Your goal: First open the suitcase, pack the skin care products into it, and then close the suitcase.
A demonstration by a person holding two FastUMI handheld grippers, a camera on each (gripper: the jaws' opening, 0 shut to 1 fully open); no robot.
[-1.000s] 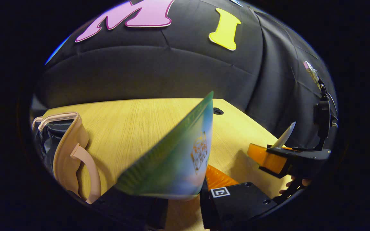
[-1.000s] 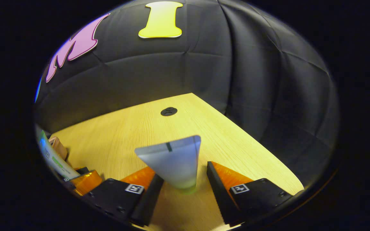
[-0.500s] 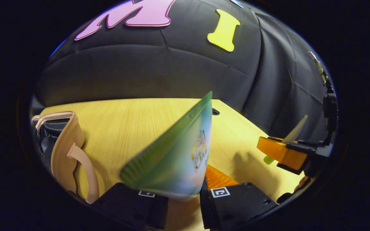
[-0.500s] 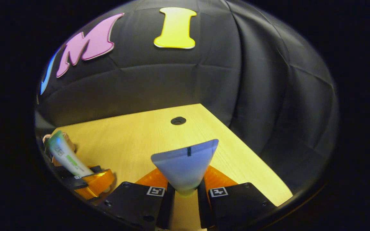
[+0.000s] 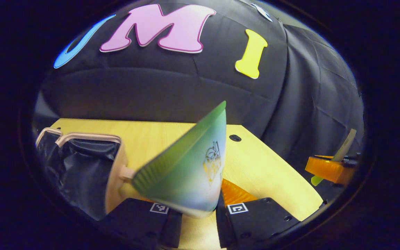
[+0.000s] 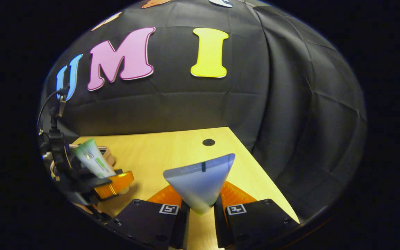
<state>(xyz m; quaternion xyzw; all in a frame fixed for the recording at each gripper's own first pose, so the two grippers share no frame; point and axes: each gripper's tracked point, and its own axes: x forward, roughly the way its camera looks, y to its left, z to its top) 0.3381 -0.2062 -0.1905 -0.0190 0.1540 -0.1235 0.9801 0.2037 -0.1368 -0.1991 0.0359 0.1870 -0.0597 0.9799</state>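
Note:
In the left gripper view, my left gripper is shut on a green and white skin care tube, its crimped end pointing up. The beige suitcase lies open at the left, its black lining showing. The right gripper hangs at the far right with a pale tube in it. In the right gripper view, my right gripper is shut on a pale blue-white tube above the wooden table. At the left edge the left gripper holds the green tube before the suitcase.
The light wooden table has a small round black grommet near its far right corner. Its right edge runs close to the black cloth wall. A cable and a black mount rise above the left gripper.
Both grippers have risen and tipped upward, each keeping its tube. In the left gripper view the suitcase's lined inside has come into sight; a second ago the right gripper's fingers stood apart around its tube, and they have shut on it.

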